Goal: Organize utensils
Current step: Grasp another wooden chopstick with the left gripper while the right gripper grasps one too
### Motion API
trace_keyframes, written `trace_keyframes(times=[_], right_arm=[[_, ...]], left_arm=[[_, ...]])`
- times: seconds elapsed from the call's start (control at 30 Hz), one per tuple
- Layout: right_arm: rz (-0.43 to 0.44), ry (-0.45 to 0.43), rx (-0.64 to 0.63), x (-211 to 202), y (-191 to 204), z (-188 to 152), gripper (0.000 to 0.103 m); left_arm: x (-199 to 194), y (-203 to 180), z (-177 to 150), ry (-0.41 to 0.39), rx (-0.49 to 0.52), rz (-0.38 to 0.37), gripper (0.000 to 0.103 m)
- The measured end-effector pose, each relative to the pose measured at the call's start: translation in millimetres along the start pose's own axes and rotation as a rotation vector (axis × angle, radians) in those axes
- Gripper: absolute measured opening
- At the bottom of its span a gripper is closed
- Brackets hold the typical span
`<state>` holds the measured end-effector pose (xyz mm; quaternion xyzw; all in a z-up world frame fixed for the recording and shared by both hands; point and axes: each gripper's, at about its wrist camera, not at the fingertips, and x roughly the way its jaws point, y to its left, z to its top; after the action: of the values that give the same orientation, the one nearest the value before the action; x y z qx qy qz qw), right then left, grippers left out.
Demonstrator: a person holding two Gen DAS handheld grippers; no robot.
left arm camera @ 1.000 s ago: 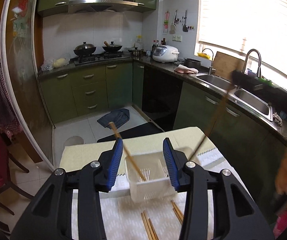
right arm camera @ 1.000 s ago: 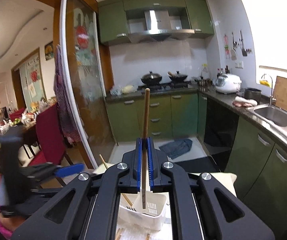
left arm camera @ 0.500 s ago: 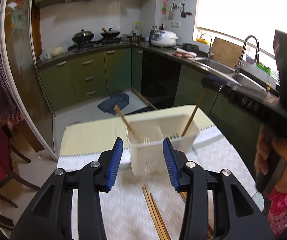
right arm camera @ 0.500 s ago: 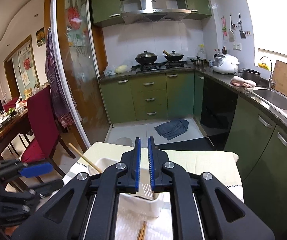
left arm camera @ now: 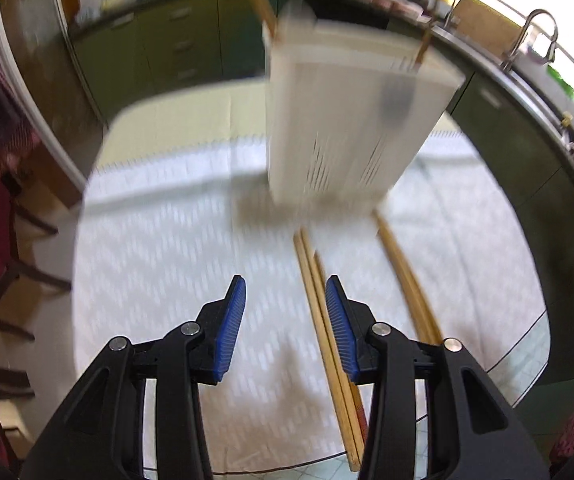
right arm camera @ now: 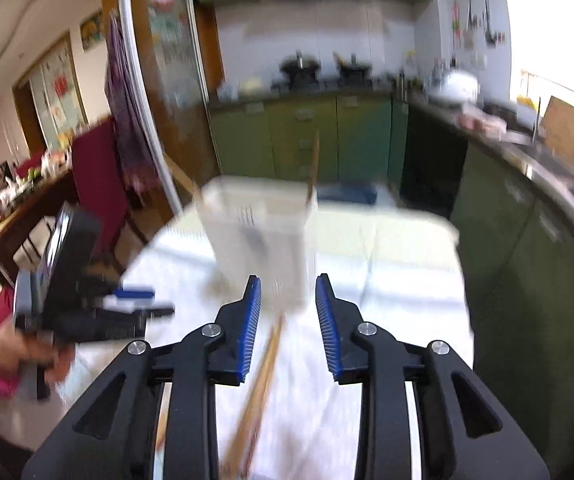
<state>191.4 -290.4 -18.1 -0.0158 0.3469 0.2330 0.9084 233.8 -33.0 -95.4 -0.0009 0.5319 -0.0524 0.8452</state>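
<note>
Below, the left tool (left arm camera: 285, 292) stood released over the white-clothed table (left arm camera: 159, 264), long wooden chopsticks (left arm camera: 323, 320) lying by its right pad, the white slotted plastic utensil holder (left arm camera: 347, 120) ahead. Rightward, the right tool (right arm camera: 288, 296) was opening, gripping nothing, chopsticks beneath it, holder just ahead.

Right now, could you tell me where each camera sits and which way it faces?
Left wrist: on the left gripper, tilted steeply down at chopsticks lying on the tablecloth; jaws open, empty.
Right wrist: on the right gripper, facing the stove; jaws opening, empty; left hand visible.
Shared: white utensil holder.
</note>
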Motion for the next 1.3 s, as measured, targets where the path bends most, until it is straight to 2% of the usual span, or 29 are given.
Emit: trace_keyframes(times=[0.13, 0.3, 0.5, 0.67, 0.77, 0.83, 0.87, 1.1, 1.3], right_arm=[[-0.012, 0.152, 0.02, 30.4, -10.9, -47.4, 0.029], [-0.003, 0.226, 0.066, 50.9, -26.4, -71.0, 0.029], [-0.004, 0.245, 0.061, 58.3, -32.9, -64.9, 0.029], [-0.001, 0.281, 0.033, 70.8, -22.1, -58.9, 0.029], [0.013, 0.342, 0.015, 90.2, -14.0, -57.8, 0.029], [0.03, 0.391, 0.009, 108.3, -6.7, -56.3, 0.029], [0.036, 0.408, 0.007, 116.2, -3.7, -56.4, 0.029], [0.022, 0.519, -0.001, 163.9, 7.1, -53.0, 0.029], [-0.005, 0.55, -0.01, 175.5, 8.7, -54.5, 0.029]], left_arm=[[26.6, -7.6, -2.1, 0.06, 0.003, 0.031, 0.04], [54.5, -11.5, -3.8, 0.126, -0.004, 0.078, 0.04], [67.0, -17.1, -4.4, 0.156, -0.006, 0.077, 0.04], [76.8, -23.7, -4.6, 0.178, 0.003, 0.091, 0.039], [78.0, -25.8, -4.0, 0.186, 0.011, 0.086, 0.029], [79.3, -30.8, -3.5, 0.194, 0.025, 0.08, 0.014], [79.4, -32.4, -4.1, 0.197, 0.033, 0.081, 0.013], [77.9, -31.5, -5.5, 0.197, 0.043, 0.081, 0.013], [78.4, -18.1, -5.6, 0.198, 0.055, 0.064, 0.013]])
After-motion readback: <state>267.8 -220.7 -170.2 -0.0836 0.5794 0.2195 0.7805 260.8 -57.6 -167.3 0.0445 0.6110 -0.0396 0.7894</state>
